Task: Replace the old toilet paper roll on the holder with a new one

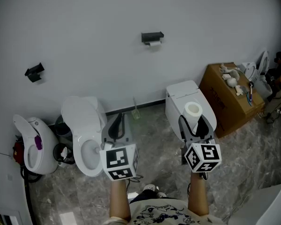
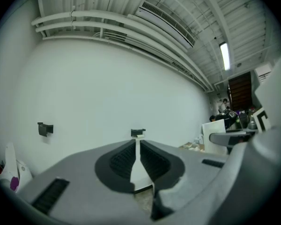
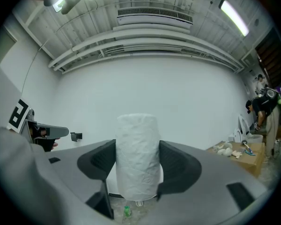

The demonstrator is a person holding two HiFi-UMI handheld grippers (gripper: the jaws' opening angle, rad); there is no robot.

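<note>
In the head view the new toilet paper roll stands upright in the right gripper, in front of a closed toilet. The left gripper hangs beside an open toilet. The holder sits high on the bare wall, well apart from both grippers, and the pale bit beneath it is too small to make out. Both forearms are cut off at the lower edge. A cardboard box crowds the right side, while open floor lies between the toilets

In the left gripper view the jaws meet at their tips with nothing between them, and the holder shows tiny just above them, against blank wall

In the right gripper view the jaws are clamped on the roll's sides, and the roll hides the wall straight ahead
</note>
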